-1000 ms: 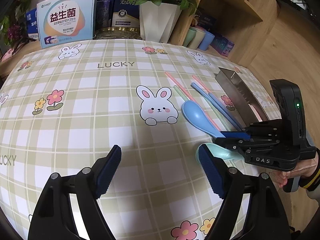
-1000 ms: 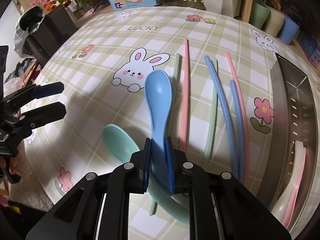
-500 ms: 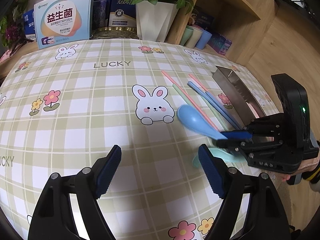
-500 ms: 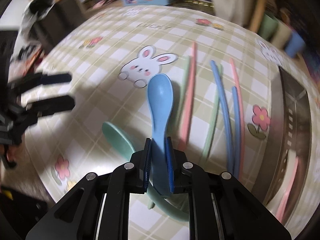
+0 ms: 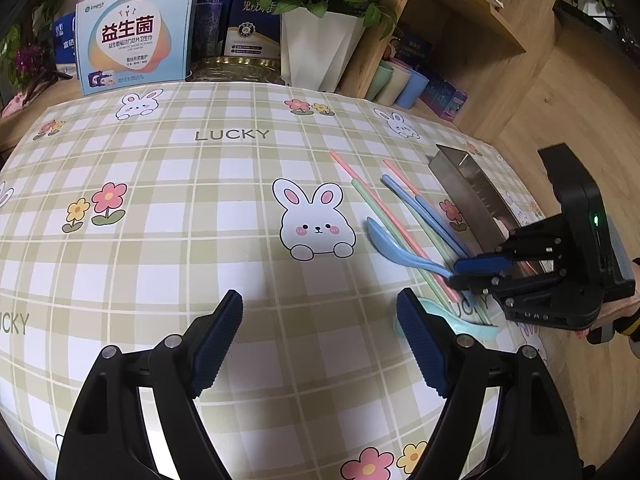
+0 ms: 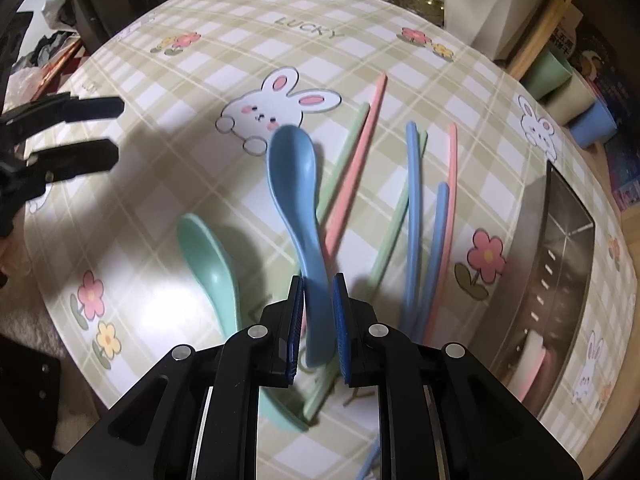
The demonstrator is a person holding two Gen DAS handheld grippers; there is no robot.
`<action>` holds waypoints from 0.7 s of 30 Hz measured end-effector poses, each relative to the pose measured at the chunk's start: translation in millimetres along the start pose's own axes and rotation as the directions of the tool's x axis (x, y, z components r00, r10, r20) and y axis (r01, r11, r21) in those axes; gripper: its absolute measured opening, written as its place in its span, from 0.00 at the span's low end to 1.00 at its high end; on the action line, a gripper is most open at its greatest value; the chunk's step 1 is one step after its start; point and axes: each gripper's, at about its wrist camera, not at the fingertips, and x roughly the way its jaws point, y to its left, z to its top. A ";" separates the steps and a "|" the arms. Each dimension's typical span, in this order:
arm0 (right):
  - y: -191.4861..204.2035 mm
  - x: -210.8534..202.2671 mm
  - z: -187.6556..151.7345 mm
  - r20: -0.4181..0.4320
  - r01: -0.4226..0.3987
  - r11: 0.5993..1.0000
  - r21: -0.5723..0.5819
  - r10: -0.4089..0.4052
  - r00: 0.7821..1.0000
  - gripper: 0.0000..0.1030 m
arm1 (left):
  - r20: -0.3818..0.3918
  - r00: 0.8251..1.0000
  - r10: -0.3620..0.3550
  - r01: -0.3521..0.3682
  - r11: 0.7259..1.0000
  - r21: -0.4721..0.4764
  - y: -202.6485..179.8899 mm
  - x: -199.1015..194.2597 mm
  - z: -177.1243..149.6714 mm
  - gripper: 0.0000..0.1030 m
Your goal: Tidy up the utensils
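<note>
My right gripper point(image 6: 318, 300) is shut on the handle of a blue spoon point(image 6: 294, 176) and holds it above the table; both also show in the left wrist view, the gripper point(image 5: 466, 274) and the spoon point(image 5: 396, 246). A mint green spoon point(image 6: 208, 252) lies on the checked tablecloth, left of and below the blue one. Pink, green and blue chopsticks point(image 6: 412, 200) lie side by side to the right. A steel tray point(image 6: 560, 264) at the far right holds a pink utensil point(image 6: 534, 360). My left gripper point(image 5: 320, 340) is open and empty over bare cloth.
A white flower pot point(image 5: 316, 52), a printed box point(image 5: 132, 52) and a gold tin stand at the table's far edge. Pastel cups point(image 5: 396, 84) sit on a wooden shelf at the back right. The table edge lies just past the tray.
My right gripper has lifted the blue spoon off the table and tilted to the right. My left gripper has stayed open in place.
</note>
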 end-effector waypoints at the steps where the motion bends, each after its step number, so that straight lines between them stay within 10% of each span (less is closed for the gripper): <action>1: 1.8 1.3 -1.7 -0.012 0.002 1.000 -0.009 -0.003 1.000 0.16 | 0.000 1.000 -0.004 0.004 1.000 -0.001 -0.3 0.1 -0.3 0.75; 13: -27.4 -1.0 3.7 -0.056 0.209 0.978 0.027 -0.207 0.977 0.16 | -0.011 1.000 -0.022 0.022 1.000 -0.008 -1.6 4.8 -1.6 0.74; 21: -28.1 -26.1 -7.8 0.036 0.085 0.982 0.167 -0.092 0.995 0.16 | -0.052 0.995 -0.089 0.091 0.995 0.032 -28.9 9.9 -8.1 0.60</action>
